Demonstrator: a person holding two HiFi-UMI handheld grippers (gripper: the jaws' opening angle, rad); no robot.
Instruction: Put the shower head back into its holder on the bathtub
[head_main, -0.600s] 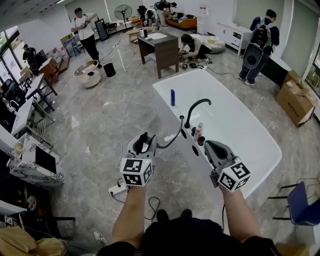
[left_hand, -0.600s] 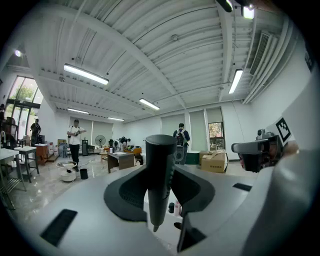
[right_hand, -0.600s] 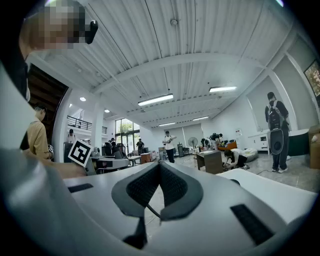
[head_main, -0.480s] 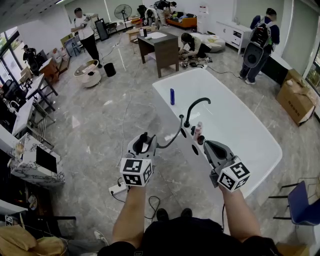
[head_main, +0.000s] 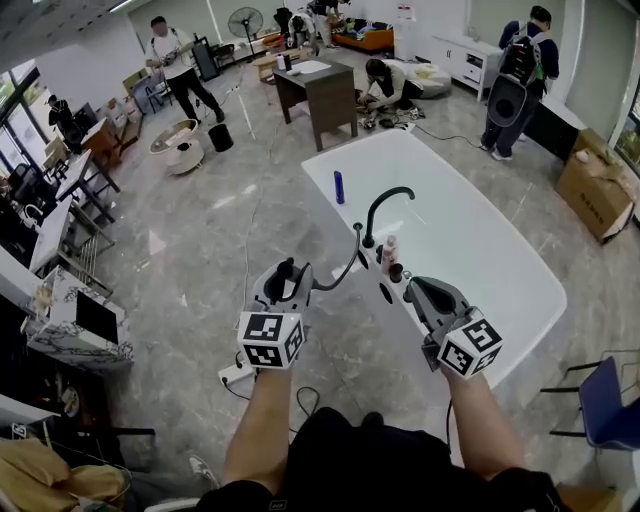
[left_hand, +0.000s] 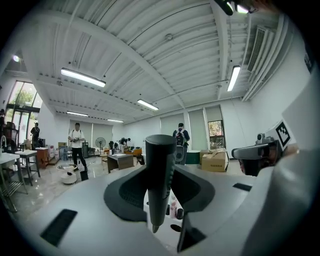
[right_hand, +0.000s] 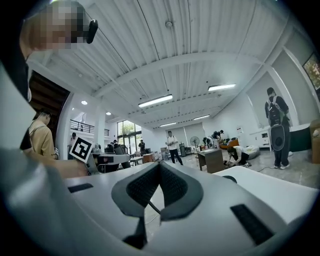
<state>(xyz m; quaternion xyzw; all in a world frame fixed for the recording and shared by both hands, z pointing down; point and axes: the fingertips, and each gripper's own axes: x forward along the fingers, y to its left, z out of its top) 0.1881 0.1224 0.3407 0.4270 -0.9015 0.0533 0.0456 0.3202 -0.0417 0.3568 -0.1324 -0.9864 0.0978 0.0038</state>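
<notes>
My left gripper (head_main: 284, 285) (left_hand: 159, 196) is shut on the dark shower head (left_hand: 159, 170) (head_main: 286, 272), which stands upright between its pads. Its dark hose (head_main: 346, 268) curves from the gripper to the rim of the white bathtub (head_main: 322, 190). On that rim, near the black curved faucet (head_main: 386, 200), are a dark knob (head_main: 396, 272) and a dark round opening (head_main: 385, 293). My right gripper (head_main: 420, 293) (right_hand: 159, 176) hovers over the tub's near rim, shut with nothing between its pads. Both grippers point roughly level.
A blue bottle (head_main: 338, 187) and a pale pink bottle (head_main: 388, 252) stand on the tub's rim. A white power strip (head_main: 236, 375) and cables lie on the floor by my feet. Several people (head_main: 178, 62) work around a brown table (head_main: 320, 90) further off. A blue chair (head_main: 612, 405) stands at the right.
The head view has shifted slightly, so the tub sits a little higher and further left in the picture. Both grippers keep their places and their grip.
</notes>
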